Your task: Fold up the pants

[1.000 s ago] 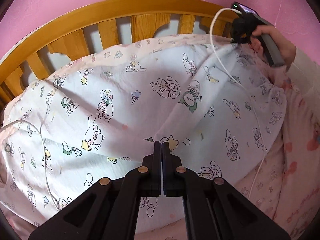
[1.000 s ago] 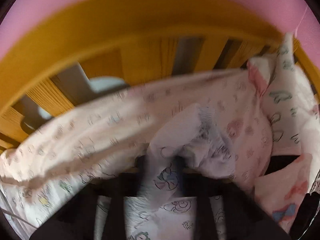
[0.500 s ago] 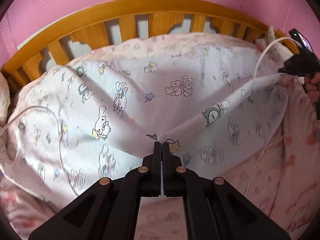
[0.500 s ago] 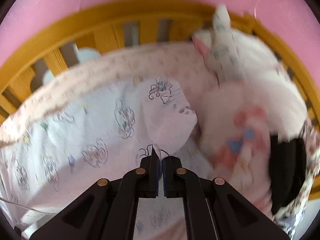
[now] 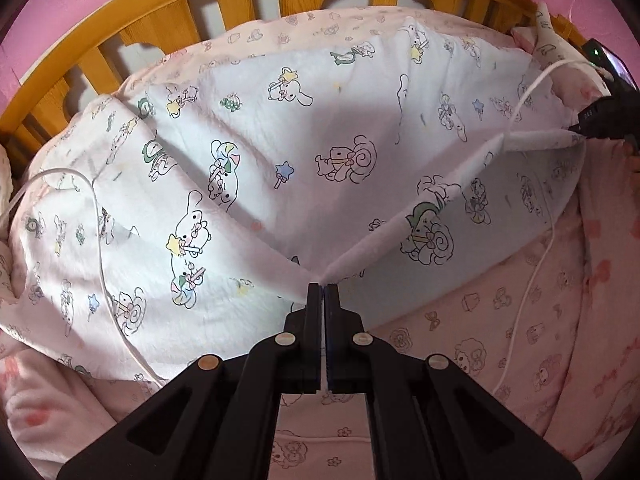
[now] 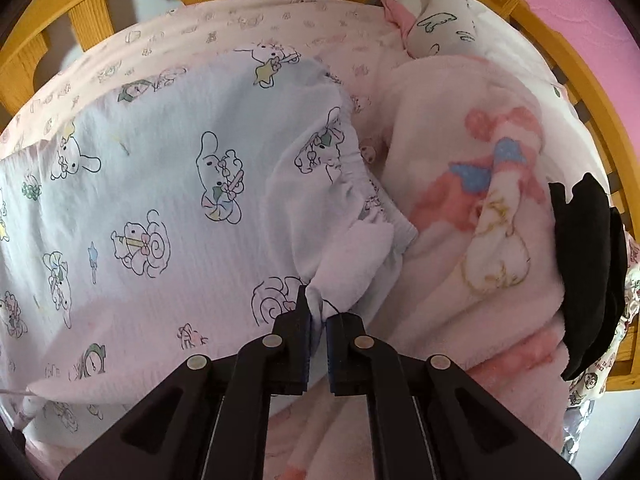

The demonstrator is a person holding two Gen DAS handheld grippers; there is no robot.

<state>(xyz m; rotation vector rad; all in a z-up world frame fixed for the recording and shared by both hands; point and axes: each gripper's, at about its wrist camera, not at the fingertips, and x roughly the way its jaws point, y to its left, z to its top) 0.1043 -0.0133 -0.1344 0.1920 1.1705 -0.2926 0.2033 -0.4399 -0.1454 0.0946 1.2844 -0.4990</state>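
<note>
Your left gripper (image 5: 321,290), bottom centre of its view, has both fingers pressed together w/ an edge of the pants (image 5: 280,152) pinched at the tips. From that pinch a taut folded edge runs up-right to your right gripper (image 5: 600,120), seen at the right edge of the frame, which grips the other end. In the right wrist view, your right gripper (image 6: 318,316) sits bottom centre, fingers clamped on a bunched bit of the elastic waistband (image 6: 360,184); a narrow gap shows btwn the pads w/ fabric stuffed in it. The pants, white w/ cartoon prints, spread across the middle of both frames, draped over the pink printed sheet (image 5: 480,340). A white cable (image 5: 100,240) loops over the pants at left in the left view, another cable (image 5: 532,272) trails down the right side. Right of the pants in the right view lies a pink fleece blanket (image 6: 480,200), w/ a black cloth (image 6: 588,272) just beyond it at the frame's right. Farther back, upper right, a plush toy (image 6: 444,20) rests by the wooden crib rail (image 5: 120,12), pink wall (image 6: 580,4) behind.
</note>
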